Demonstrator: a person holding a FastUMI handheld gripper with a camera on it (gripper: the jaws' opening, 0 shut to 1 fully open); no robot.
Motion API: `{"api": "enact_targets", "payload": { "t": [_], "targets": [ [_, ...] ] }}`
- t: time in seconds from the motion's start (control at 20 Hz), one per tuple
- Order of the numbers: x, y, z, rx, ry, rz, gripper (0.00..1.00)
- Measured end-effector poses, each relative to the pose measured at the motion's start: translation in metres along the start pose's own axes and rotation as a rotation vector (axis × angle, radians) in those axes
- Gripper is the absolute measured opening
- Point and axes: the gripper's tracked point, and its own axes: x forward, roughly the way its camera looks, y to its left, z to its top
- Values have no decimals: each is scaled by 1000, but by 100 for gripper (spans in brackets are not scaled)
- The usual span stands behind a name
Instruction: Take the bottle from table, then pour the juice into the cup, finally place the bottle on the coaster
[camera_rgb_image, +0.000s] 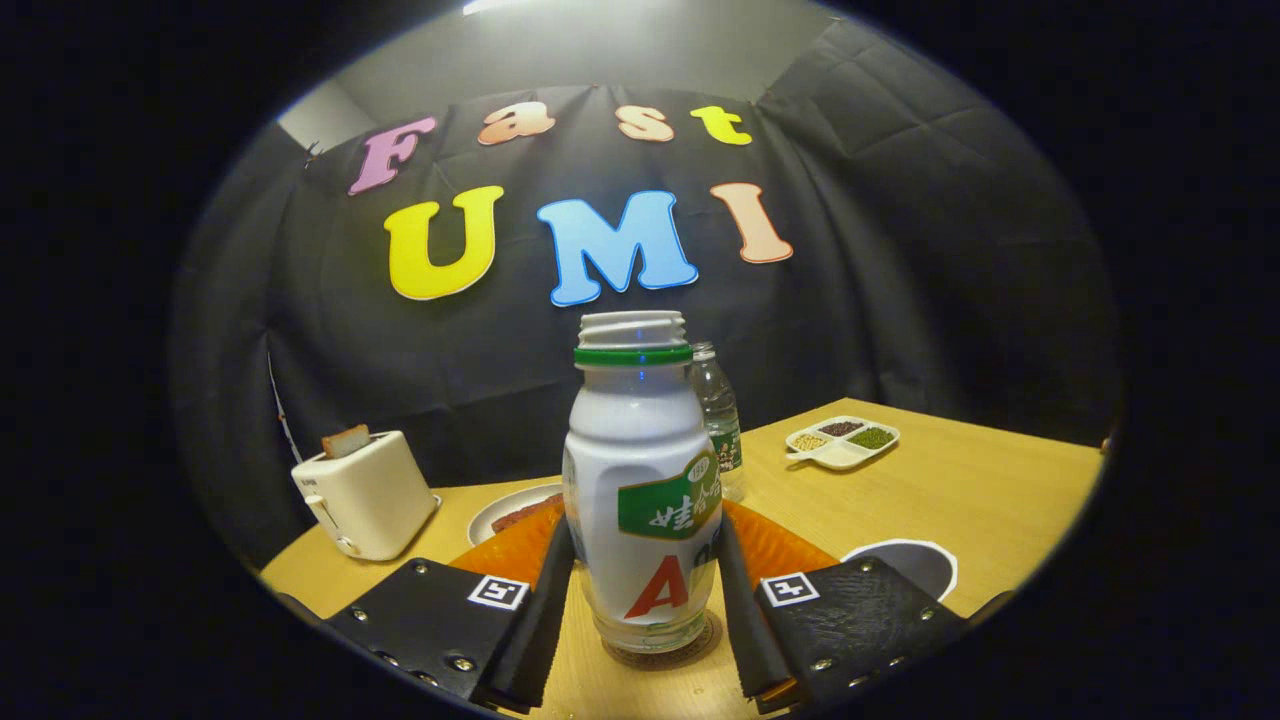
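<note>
The white juice bottle (640, 490), uncapped with a green ring at its neck, stands upright on a small brown round coaster (668, 650) on the wooden table (980, 500). My gripper (642, 535) has one black finger on each side of the bottle's lower body, and both pads touch its sides. A cup with a white rim and dark inside (905, 565) sits just beyond my right finger (745, 610).
An orange plate (500, 560) lies right behind the bottle, with a white plate (505, 510) of brownish food beyond it. A cream toaster (365, 495) holding toast stands far left. A clear water bottle (718, 415) and a divided dish of grains (842, 440) sit further back.
</note>
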Motion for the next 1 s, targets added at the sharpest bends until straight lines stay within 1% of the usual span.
{"api": "enact_targets", "payload": {
  "t": [0.15, 0.35, 0.55, 0.7, 1.0],
  "targets": [
    [10, 5, -18, -92, 30, -6, 70],
    [20, 13, -37, -144, 60, 13, 70],
    [26, 18, -47, -151, 70, 35, 70],
    [26, 15, -49, -158, 67, 30, 70],
    [21, 13, -52, -103, 41, 44, 70]
  ]
}}
